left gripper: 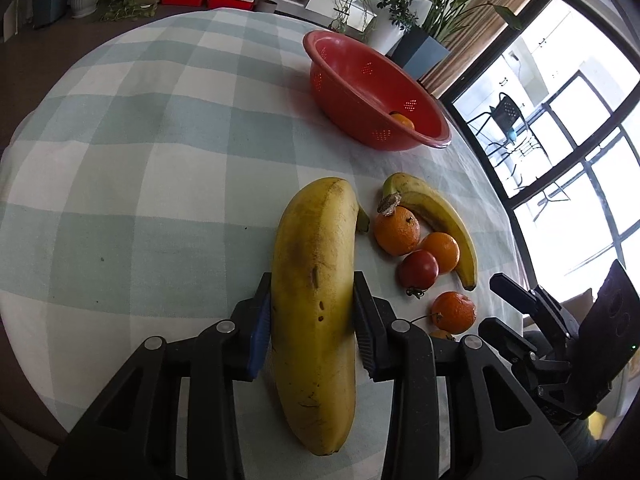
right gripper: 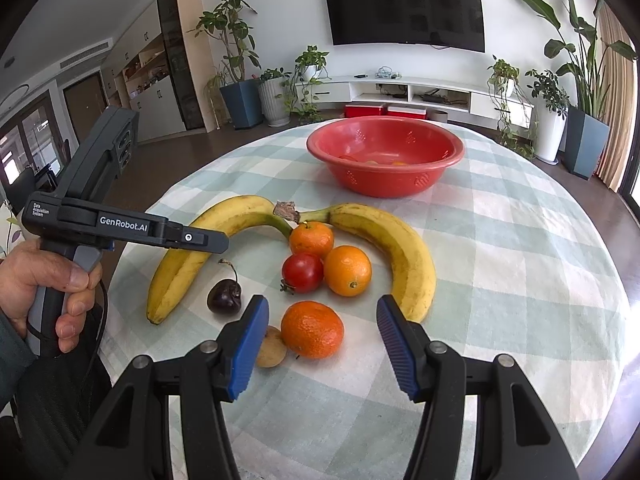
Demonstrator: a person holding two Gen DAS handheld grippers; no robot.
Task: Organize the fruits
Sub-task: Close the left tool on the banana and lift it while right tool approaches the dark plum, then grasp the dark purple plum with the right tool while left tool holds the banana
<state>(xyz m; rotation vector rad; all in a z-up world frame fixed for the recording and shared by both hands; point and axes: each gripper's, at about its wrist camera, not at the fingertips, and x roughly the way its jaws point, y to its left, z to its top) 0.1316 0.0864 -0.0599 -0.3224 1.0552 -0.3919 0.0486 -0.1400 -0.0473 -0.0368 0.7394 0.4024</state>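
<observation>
My left gripper (left gripper: 313,280) is shut on a large yellow banana (left gripper: 316,312), pads pressing both of its sides around mid-length. From the right wrist view the same banana (right gripper: 224,220) lies at the left of the fruit cluster under the left gripper (right gripper: 216,242); I cannot tell whether it is off the cloth. My right gripper (right gripper: 322,304) stands open just above a mandarin (right gripper: 312,328), touching nothing. A second banana (right gripper: 392,248), an orange (right gripper: 347,270), a tomato (right gripper: 302,272) and another mandarin (right gripper: 311,239) lie close together. The red bowl (right gripper: 384,184) behind holds some fruit.
A dark cherry (right gripper: 224,296) and a small brownish fruit (right gripper: 272,346) lie near my right gripper's left finger. The round table has a green-and-white checked cloth (right gripper: 520,260). A person's hand (right gripper: 48,280) grips the left handle. Plants, a cabinet and a TV stand beyond.
</observation>
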